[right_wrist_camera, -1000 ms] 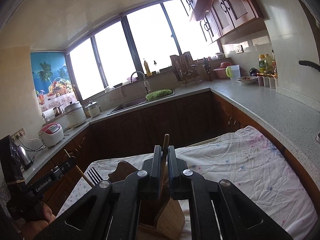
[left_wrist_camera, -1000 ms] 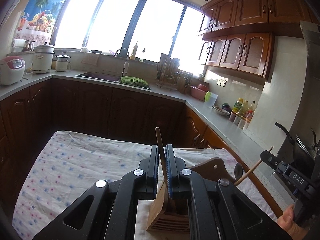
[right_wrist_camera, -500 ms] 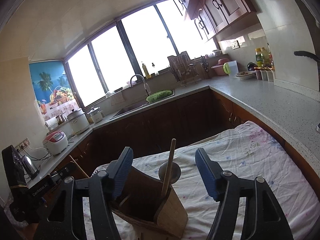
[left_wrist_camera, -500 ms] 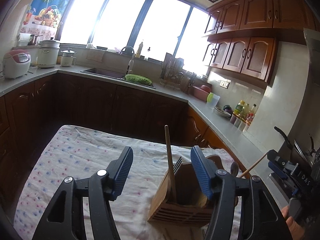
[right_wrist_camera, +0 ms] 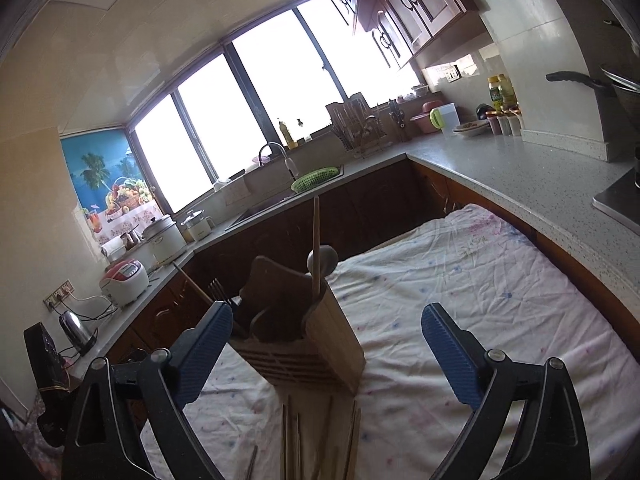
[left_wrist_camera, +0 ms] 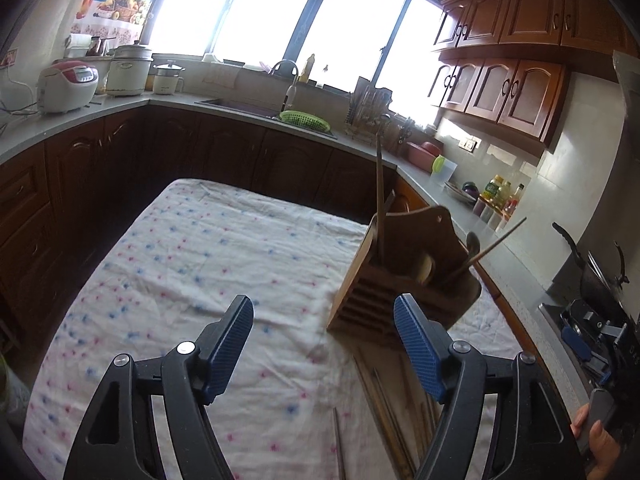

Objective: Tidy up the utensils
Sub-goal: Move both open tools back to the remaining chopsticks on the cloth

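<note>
Nearest, the left tongs [left_wrist_camera: 324,344] stand wide apart with nothing between the blue pads; their jaws have just been opening. The right tongs [right_wrist_camera: 326,354] are likewise spread, just opened, and empty, the left pad overlapping the holder's near corner in the right wrist view, though I cannot tell if it touches.

Just past them, loose chopsticks [right_wrist_camera: 292,436] lie on the table [left_wrist_camera: 192,264] with its dotted cloth, long axes running roughly 6 to 12 o'clock toward the holder's foot.

Beyond, the wooden utensil holder [left_wrist_camera: 404,284] stands upright at about 1 o'clock from the left tongs and 11 o'clock from the right ones. One chopstick [left_wrist_camera: 379,196] rises from it almost straight to 12 o'clock; another stick [left_wrist_camera: 494,242] leans out toward 2 o'clock. A spoon [right_wrist_camera: 323,258] and a fork [right_wrist_camera: 218,290] poke up from it as well.

Farther off, dark cabinets and a grey counter ring the room, with a green basket [left_wrist_camera: 304,119] by the sink, a rice cooker [left_wrist_camera: 67,86] at 10 o'clock, and bright windows behind.
</note>
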